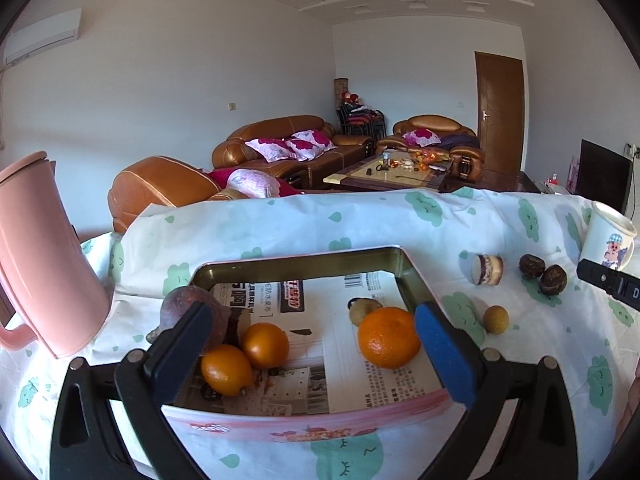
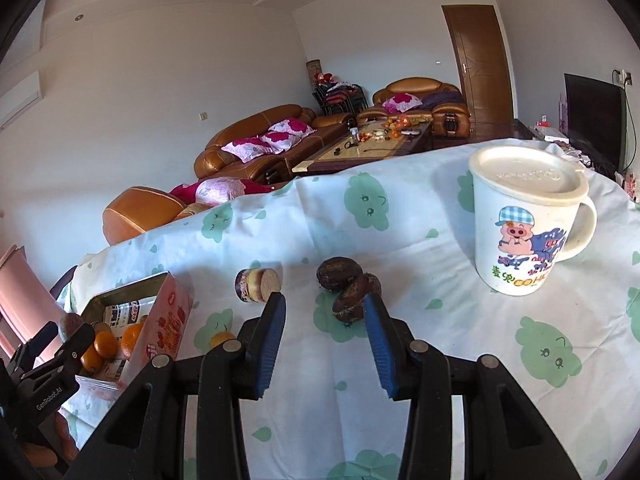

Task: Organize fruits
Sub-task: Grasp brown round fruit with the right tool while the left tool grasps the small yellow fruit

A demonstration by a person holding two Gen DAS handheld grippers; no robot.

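A pink tin box [image 1: 304,426] lined with newspaper holds a large orange [image 1: 389,337], two smaller oranges [image 1: 265,345] [image 1: 226,369], a brown fruit [image 1: 191,308] and a small yellowish fruit [image 1: 363,307]. My left gripper [image 1: 314,344] is open above the box, empty. On the cloth to the right lie a small round yellow fruit [image 1: 495,319], a sandwich cake [image 1: 487,269] and dark brown fruits [image 1: 542,274]. My right gripper [image 2: 323,316] is open, just in front of the dark fruits [image 2: 347,285], one beside its right finger. The box also shows in the right wrist view [image 2: 160,316].
A pink jug [image 1: 38,264] stands left of the box. A white lidded mug with a pig picture [image 2: 524,220] stands at the right. The table carries a white cloth with green prints [image 2: 460,320]. Sofas and a coffee table lie beyond the far edge.
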